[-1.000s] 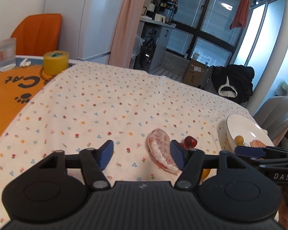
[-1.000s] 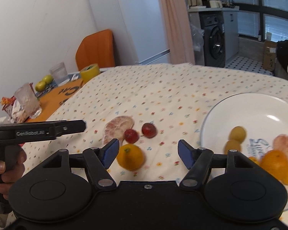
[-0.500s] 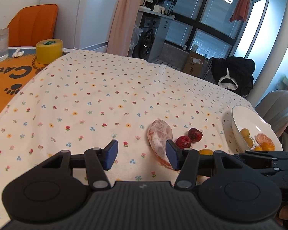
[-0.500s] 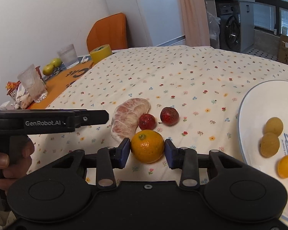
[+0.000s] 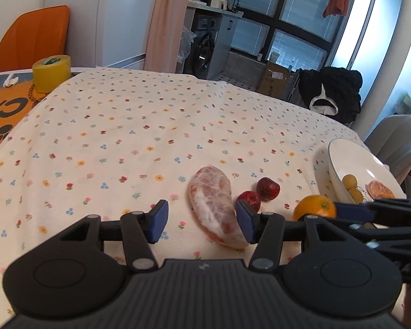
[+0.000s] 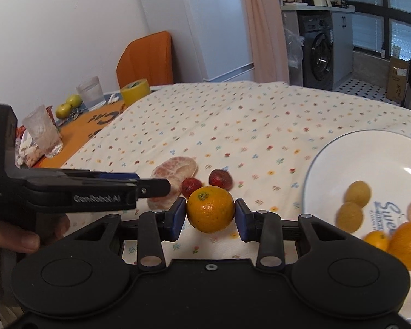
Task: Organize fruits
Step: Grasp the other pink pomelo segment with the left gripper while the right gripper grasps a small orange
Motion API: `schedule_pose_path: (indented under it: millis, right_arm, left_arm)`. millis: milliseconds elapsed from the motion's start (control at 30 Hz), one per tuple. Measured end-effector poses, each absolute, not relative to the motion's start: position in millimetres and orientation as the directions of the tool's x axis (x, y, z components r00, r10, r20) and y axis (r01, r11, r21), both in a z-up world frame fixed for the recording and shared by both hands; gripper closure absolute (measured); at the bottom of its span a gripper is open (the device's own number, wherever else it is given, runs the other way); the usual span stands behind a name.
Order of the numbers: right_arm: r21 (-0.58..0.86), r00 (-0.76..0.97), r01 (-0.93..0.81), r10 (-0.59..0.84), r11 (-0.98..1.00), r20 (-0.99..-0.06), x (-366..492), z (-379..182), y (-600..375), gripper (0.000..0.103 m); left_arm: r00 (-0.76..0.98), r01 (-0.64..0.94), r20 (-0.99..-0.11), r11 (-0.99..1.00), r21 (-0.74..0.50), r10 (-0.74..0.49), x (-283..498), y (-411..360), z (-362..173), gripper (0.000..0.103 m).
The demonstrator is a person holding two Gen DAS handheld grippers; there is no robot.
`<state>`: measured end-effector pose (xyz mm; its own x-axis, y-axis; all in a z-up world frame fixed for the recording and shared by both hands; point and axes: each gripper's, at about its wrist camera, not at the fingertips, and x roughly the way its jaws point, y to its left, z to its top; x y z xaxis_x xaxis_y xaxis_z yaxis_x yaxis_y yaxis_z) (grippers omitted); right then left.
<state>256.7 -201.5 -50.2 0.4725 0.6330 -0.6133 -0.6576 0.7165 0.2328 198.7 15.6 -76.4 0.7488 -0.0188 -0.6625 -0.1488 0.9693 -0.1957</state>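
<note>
Tablecloth below; right gripper has lifted orange.

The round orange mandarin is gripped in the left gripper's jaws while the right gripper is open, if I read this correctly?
Not quite: the sides are swapped. The right wrist view shows the right gripper shut on the round orange mandarin; the left gripper is the open one.

The left tongs carry "GenRobot.AI" in pale letters along their side – the orange mat shows "Cat", seen upside down – the white plate bears blue script starting "Swe", the rest unreadable
</note>
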Motion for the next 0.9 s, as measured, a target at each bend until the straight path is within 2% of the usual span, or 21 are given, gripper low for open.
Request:
schedule_pose_path:
  millis: [300, 400, 433, 467, 900]
  right_arm:
    - [0.235, 0.521, -0.626, 0.623, 0.743, -0.584, 256.0, -39.4, -227.3, 0.066]
    - [0.235, 0.533, -0.617, 0.619, 0.751, -0.577, 255.2, -37.7, -232.7, 0.066]
    - [0.234, 0.537, -0.614, 0.617, 0.753, -0.575, 255.0, -37.3, -234.3, 0.066]
    - [0.234, 0.541, -0.612, 0.615, 0.756, -0.574, 254.5, -37.3, -235.9, 0.066]
    - [0.241, 0.579, -0.576, 0.598, 0.781, -0.554, 245.5, -33.7, -253.7, 0.067]
  left_arm:
    - [0.735, -0.179, -0.674, 0.98, -0.087, 0.074, 215.2, -3.4, -83.8, 0.049]
    - [0.742, -0.183, -0.663, 0.982, -0.052, 0.103, 217.2, -10.7, -85.7, 0.054]
    - [0.745, -0.175, -0.66, 0.983, -0.053, 0.097, 216.4, -11.6, -85.7, 0.062]
    - [0.748, -0.168, -0.658, 0.984, -0.053, 0.092, 215.3, -12.4, -85.3, 0.065]
    - [0.759, -0.183, -0.645, 0.98, -0.08, 0.09, 185.9, -1.3, -79.2, 0.067]
